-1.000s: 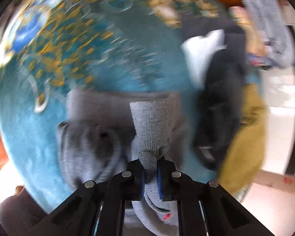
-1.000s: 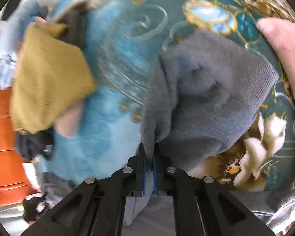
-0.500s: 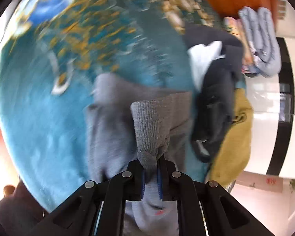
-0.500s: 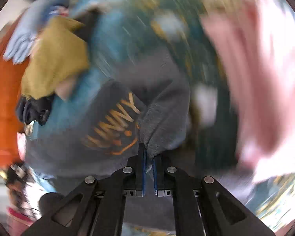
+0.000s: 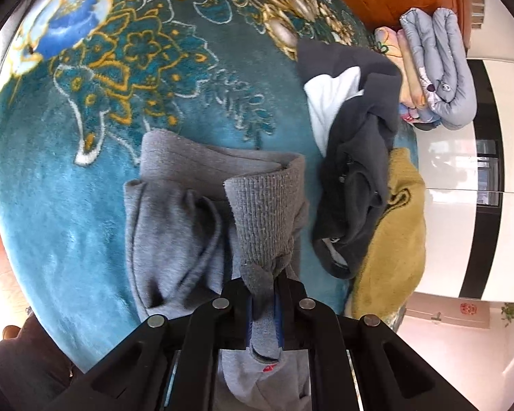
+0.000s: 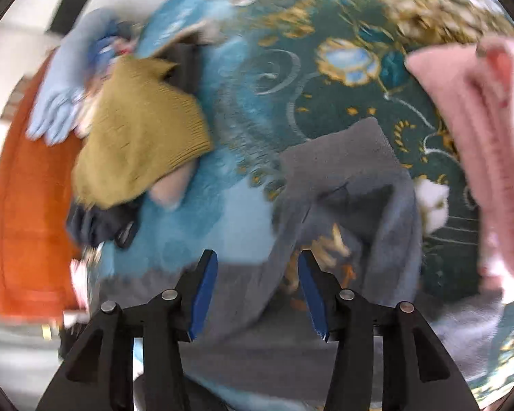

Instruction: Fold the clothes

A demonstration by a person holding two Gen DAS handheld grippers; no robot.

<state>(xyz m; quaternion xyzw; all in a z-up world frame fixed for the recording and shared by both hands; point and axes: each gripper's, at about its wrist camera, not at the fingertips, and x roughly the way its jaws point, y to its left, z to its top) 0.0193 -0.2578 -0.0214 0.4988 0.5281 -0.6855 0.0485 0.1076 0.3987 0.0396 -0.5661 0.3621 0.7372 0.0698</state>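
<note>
A grey sweatshirt lies bunched on a teal patterned carpet. My left gripper is shut on its ribbed cuff, with the sleeve stretched forward over the body. In the right wrist view the same sweatshirt lies crumpled just past my right gripper, which is open and empty above the fabric. Orange print shows in a fold between the fingers.
A dark jacket with white lining and a mustard sweater are piled to the right, with folded blue-grey bedding beyond. In the right wrist view a pink folded garment lies at right and the mustard sweater at left.
My right gripper has let go of the sweatshirt and opened, and the fabric has dropped onto the carpet. My left gripper still holds the cuff.
</note>
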